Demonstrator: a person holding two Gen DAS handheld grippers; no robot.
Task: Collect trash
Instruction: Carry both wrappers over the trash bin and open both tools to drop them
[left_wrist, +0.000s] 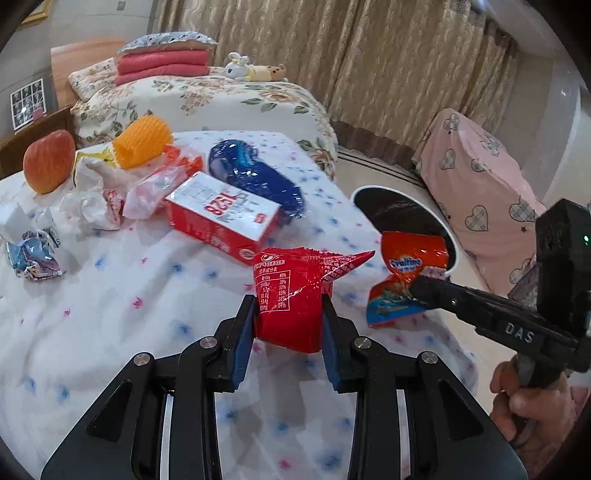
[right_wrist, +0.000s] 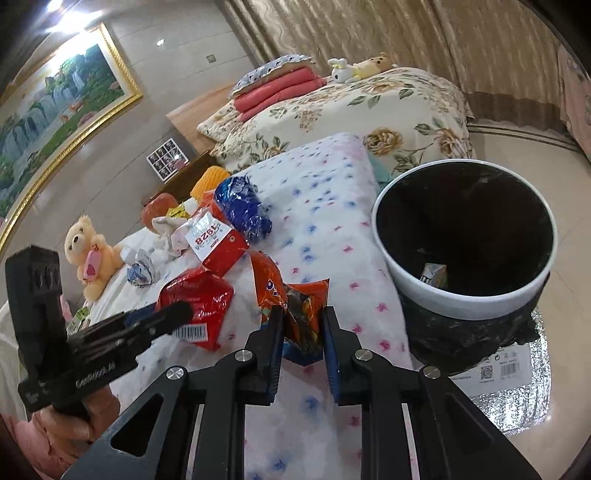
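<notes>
On the far left of the counter (left_wrist: 110, 295), which has a white cloth with blue and pink spots, an apple (left_wrist: 48, 161) stands near crumpled white wrappers (left_wrist: 88, 195). Next comes a red and white box (left_wrist: 221, 218) with the number "1928", and behind it a shiny blue bag (left_wrist: 255, 177).

The left hand-held gripper (left_wrist: 290, 317) is closed on a glossy red packet (left_wrist: 291, 295); its back carries a white nutrition table with percent figures. The packet is lifted just above the cloth.

To the right, the right hand-held gripper (right_wrist: 303, 321) is closed on a creased orange wrapper (left_wrist: 410, 269) with the word "Ovaltine" on a blue oval. Further right, a white bin (right_wrist: 465, 299) with a black liner stands beside the counter.
</notes>
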